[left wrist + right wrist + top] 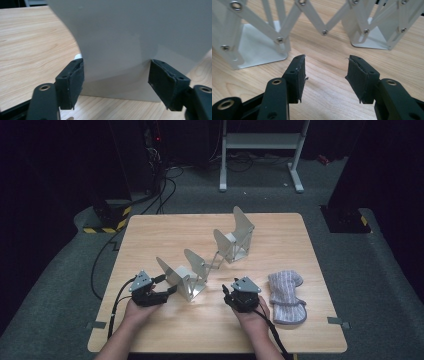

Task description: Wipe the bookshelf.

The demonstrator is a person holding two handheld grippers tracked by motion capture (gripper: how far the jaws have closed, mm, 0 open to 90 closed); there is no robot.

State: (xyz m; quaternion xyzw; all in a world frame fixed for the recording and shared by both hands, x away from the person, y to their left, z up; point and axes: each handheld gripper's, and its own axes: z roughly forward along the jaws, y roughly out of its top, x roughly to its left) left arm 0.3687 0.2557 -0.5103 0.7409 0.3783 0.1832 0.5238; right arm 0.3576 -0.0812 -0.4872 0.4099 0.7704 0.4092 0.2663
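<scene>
My light wooden surface (280, 320) carries a grey metal expanding rack with scissor links and upright plates (207, 257), stretched diagonally ahead of both grippers. My left gripper (167, 285) sits at the rack's near end plate (130, 45), jaws wide on either side of it, not visibly pressing. My right gripper (325, 75) is released, empty, near the links. A striped grey cloth mitt (287, 296) lies just to its right.

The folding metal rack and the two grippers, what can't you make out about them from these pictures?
- Left gripper view: the rack panel blocks everything behind; whether the pads press its edges is unclear.
- Right gripper view: the rack's top is cut off by the upper edge.
- High view: both grippers' jaws are too small and dark to judge.
</scene>
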